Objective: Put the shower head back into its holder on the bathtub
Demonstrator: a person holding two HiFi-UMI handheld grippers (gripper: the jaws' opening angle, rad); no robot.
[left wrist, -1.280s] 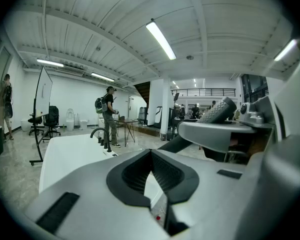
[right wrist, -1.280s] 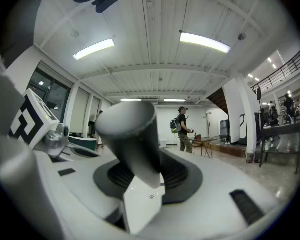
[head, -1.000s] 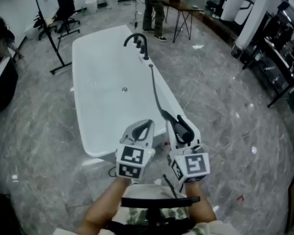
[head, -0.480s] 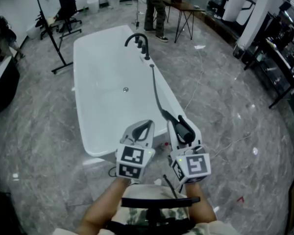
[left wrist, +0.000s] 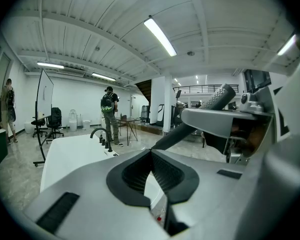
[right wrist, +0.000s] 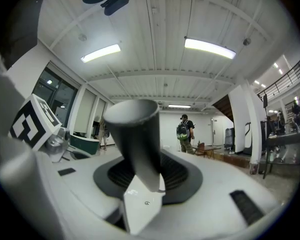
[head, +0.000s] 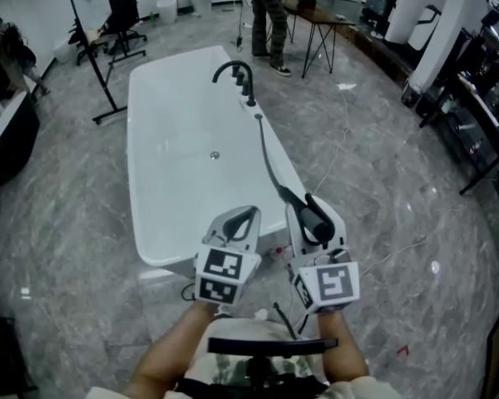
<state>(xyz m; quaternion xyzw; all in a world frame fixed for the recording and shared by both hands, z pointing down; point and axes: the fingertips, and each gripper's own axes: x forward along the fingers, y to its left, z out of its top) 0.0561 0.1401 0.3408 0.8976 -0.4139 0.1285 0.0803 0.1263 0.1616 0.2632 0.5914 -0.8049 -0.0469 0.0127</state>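
The black shower head [head: 315,217] is clamped in my right gripper [head: 313,215], near the tub's near right corner. In the right gripper view it is a dark cylinder [right wrist: 135,141] standing up between the jaws. Its black hose [head: 267,158] runs along the rim of the white bathtub [head: 158,214] to a fitting [head: 258,116] on that rim. The black faucet [head: 232,68] and small black fittings [head: 249,98] stand at the far right of the rim; I cannot pick out the holder among them. My left gripper [head: 248,215] hangs beside the right one, shut and empty [left wrist: 151,151].
A person [head: 268,11] stands by a small table [head: 316,15] beyond the tub. A black pole stand [head: 96,73] and an office chair [head: 116,19] are at far left. Cables [head: 341,144] lie on the marble floor, right of the tub. Dark racks [head: 474,115] line the right side.
The head view has shifted slightly, so the tub sits a little further right. Both grippers keep their pose and the shower head stays held.
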